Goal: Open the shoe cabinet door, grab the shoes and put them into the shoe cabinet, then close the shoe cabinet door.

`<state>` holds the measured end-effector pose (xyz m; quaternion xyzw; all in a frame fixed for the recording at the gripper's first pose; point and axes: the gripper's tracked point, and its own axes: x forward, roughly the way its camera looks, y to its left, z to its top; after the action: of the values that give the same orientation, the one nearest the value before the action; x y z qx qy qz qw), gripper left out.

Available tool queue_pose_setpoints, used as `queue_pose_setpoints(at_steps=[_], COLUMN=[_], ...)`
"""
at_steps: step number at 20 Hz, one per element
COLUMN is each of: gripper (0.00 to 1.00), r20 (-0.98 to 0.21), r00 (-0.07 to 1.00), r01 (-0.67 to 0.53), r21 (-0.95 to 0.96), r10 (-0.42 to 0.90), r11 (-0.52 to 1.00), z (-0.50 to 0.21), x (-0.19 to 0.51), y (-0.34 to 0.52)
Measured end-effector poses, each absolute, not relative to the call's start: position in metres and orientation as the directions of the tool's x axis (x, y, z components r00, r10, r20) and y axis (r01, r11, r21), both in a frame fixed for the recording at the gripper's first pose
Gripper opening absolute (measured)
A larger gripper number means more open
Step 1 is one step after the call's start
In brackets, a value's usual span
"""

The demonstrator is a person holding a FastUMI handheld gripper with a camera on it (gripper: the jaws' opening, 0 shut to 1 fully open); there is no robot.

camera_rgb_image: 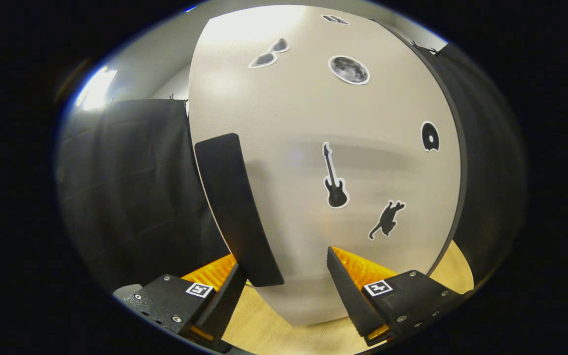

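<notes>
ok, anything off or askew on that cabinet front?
Nothing stands out. The cabinet door looks intact, its black handle and stickers in place. The gripper is open, its fingers on either side of the handle's lower end.

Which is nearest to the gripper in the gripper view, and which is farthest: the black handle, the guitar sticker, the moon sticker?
Gripper open, facing the cabinet door.
1. Black handle, just ahead of the left finger.
2. Guitar sticker, mid-door, beyond the fingers.
3. Moon sticker, high on the door.

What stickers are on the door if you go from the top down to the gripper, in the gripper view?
On the cabinet door: sunglasses sticker → moon sticker → record sticker → guitar sticker → cat sticker → open gripper, its fingers either side of the black handle's lower end.
</notes>
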<state>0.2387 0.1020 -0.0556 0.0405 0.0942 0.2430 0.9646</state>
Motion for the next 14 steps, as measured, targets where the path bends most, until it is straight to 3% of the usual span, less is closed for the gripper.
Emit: queue_pose_setpoints(at_steps=[8, 14], gripper=[0.96, 0.97], r20=[-0.166, -0.133], r00=[0.932, 0.96], r01=[-0.333, -0.249], r21=[-0.035, -0.013], r10=[0.323, 0.245], r11=[0.942, 0.968], z=[-0.056, -0.057], x=[0.253, 0.261], y=[0.111, 0.111])
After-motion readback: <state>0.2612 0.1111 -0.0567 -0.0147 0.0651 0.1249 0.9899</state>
